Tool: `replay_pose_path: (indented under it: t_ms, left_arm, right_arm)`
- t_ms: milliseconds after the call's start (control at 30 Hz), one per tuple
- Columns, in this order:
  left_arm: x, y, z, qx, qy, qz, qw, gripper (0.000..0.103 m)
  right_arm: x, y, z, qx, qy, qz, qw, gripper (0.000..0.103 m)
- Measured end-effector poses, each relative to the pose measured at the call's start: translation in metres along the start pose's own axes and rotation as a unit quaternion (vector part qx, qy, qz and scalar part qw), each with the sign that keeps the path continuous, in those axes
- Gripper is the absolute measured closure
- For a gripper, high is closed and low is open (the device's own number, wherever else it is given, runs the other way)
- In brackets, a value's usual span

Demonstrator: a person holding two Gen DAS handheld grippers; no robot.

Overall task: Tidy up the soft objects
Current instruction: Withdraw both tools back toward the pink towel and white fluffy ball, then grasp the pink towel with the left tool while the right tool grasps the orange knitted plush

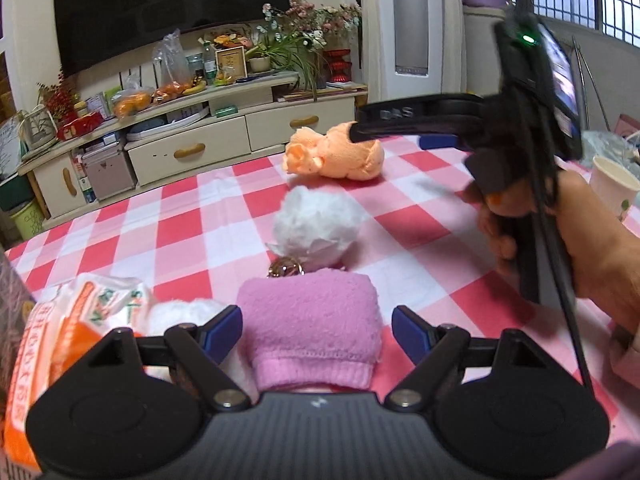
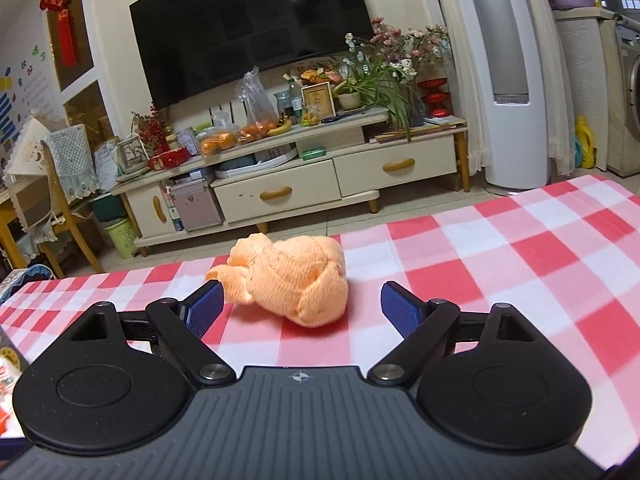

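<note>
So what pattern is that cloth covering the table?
The tablecloth is a red, pink and white check, clearest in the right wrist view.

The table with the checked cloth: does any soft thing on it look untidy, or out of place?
Nothing is spilled or damaged. The orange cloth lies as a loose twisted bundle near the far edge of the table, apart from the pink folded cloth and the white pompom. Both grippers, left and right, are open.

Two towels (image 1: 310,330), two pompoms (image 1: 316,222), one cup (image 1: 612,186)
</note>
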State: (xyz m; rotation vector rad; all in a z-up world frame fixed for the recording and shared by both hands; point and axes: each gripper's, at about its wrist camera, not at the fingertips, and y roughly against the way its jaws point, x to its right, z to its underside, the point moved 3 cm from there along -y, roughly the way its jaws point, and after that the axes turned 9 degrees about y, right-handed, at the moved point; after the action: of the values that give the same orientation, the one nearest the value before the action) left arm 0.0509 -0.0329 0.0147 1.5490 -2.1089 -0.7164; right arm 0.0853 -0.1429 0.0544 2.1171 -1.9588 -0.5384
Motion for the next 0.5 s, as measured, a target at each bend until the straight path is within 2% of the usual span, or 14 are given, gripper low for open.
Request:
replay_pose_path:
  t_ms: [300,500]
  left_arm:
    - [-0.003,-0.019,-0.006,-0.009,0.008,-0.001,0.9999,0.019]
    - [-0.003,-0.026,-0.006,-0.018,0.009,-0.005,0.9998,0.016]
  right_arm:
    - [-0.007,-0.042,-0.009,-0.003,-0.003,-0.005,1.000,0.000]
    - [-0.007,-0.066,-0.008,-0.030,-0.020,0.004,0.999,0.000]
